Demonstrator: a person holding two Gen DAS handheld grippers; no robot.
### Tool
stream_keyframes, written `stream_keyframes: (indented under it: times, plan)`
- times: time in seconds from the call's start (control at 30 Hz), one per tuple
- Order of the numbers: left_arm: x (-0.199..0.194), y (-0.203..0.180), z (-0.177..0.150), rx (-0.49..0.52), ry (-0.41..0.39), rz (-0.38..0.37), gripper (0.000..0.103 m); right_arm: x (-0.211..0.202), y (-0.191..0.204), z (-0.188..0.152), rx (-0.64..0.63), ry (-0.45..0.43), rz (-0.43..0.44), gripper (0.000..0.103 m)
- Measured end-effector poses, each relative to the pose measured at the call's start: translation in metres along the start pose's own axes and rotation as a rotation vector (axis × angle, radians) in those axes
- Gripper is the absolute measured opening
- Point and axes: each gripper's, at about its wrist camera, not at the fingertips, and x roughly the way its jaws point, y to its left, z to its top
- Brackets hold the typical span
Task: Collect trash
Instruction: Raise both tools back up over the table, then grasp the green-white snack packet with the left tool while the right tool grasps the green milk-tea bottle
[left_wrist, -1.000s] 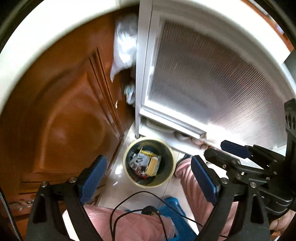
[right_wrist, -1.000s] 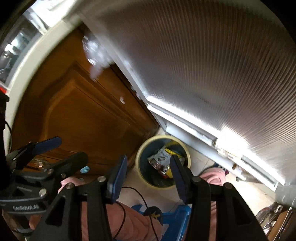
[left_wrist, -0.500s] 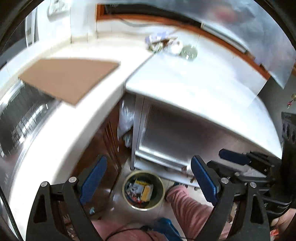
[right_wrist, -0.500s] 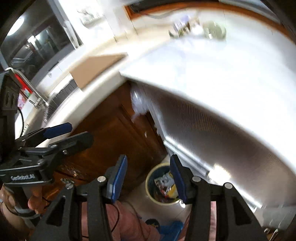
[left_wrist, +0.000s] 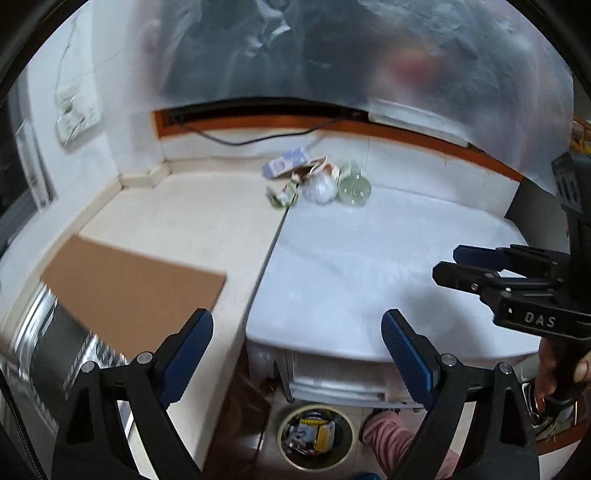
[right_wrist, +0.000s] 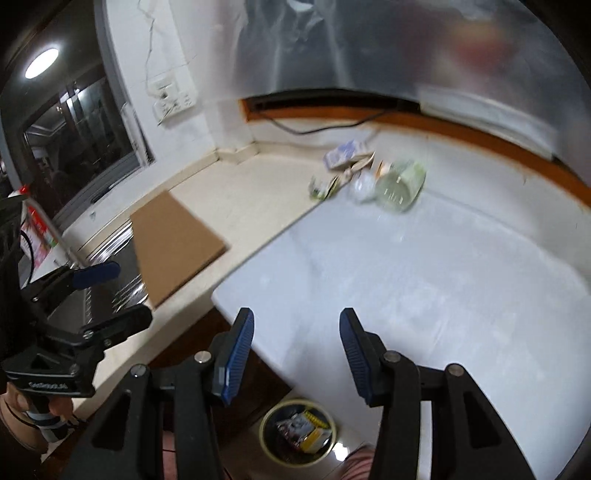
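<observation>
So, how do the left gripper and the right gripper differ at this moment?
The left gripper has its blue pads set wider apart than the right gripper. The left gripper hangs over the seam between the beige counter and the white top; the right gripper hangs over the white top's edge. Both are open and empty.

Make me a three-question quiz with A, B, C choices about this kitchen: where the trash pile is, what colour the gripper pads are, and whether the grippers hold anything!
1. Where is the trash pile?
A. at the back of the counter
B. in the sink
C. on the cardboard

2. What colour are the pads?
A. red
B. blue
C. green

3. What is the left hand-held gripper doing?
A. holding a wrapper
B. shut and empty
C. open and empty

Answers: 1 A, it lies near the wall; 2 B, blue pads show; 3 C, its jaws stand apart with nothing between.
</observation>
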Motion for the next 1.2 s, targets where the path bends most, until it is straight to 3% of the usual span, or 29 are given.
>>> stream_keyframes:
  times: [0.2,0.3,0.57,0.83,1.2]
  plan:
    - [0.043,0.003,0.061,0.011,0.019,0.017,0.091,0.036,-0.038,0.054,0.099,0.016,0.000,0.049]
    - [0.082,0.008,0.087,-0.004,0.051,0.028,0.091,0.062,-0.066,0.083,0.159,0.015,-0.017,0.055]
    - [0.200,0.040,0.140,-0.176,0.141,0.015,0.091,0.136,-0.135,0.133,0.315,0.012,-0.066,0.059]
    - [0.276,0.051,0.160,-0.278,0.203,0.025,0.091,0.203,-0.168,0.147,0.454,0.057,-0.072,0.060]
    - [0.327,0.042,0.161,-0.306,0.256,0.035,0.091,0.225,-0.167,0.146,0.451,0.053,-0.086,0.064]
